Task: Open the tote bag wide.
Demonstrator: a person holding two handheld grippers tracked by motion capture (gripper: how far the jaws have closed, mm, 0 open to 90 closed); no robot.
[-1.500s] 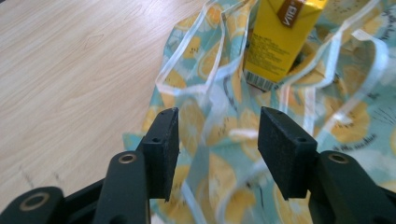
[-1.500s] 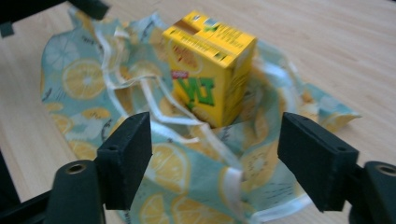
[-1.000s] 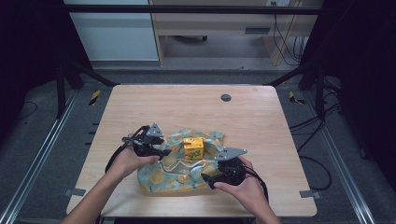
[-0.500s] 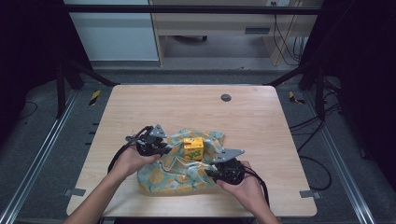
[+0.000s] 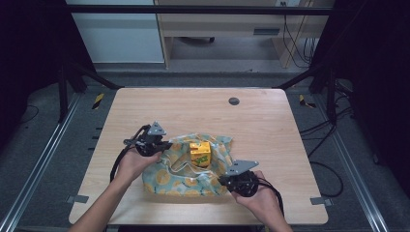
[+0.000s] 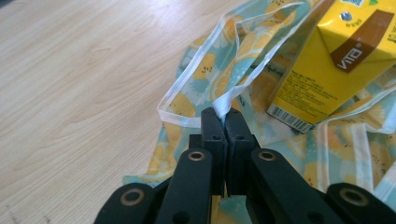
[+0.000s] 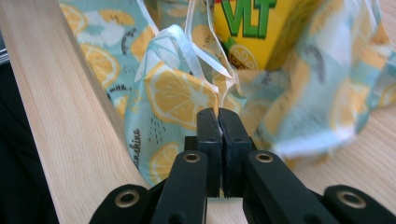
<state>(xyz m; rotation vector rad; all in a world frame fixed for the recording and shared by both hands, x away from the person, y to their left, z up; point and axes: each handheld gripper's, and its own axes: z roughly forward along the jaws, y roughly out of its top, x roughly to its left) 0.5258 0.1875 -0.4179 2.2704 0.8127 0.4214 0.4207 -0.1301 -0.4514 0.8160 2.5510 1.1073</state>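
Note:
A teal cloth bag with a lemon print point(image 5: 181, 178) lies crumpled near the table's front edge. On it stands a yellow drink carton point(image 5: 200, 153). My left gripper point(image 5: 165, 145) is at the bag's left side. In the left gripper view its jaws have just closed, and this gripper point(image 6: 224, 116) pinches the white-trimmed cloth hem point(image 6: 205, 74), with the carton point(image 6: 336, 60) just beyond. My right gripper point(image 5: 224, 180) is at the bag's right front. Its jaws have also just closed, and this gripper point(image 7: 218, 114) clamps a fold of the cloth point(image 7: 180, 95) in front of the carton point(image 7: 247, 28).
The wooden table point(image 5: 270, 125) has a small dark round grommet point(image 5: 234, 101) near its far edge. Its front edge runs close beside the right gripper. Black cables trail from both grippers. Dark frame posts stand at the table's far corners.
Both hands stay almost where they were at the bag's two sides. The carton and the cloth have not visibly shifted.

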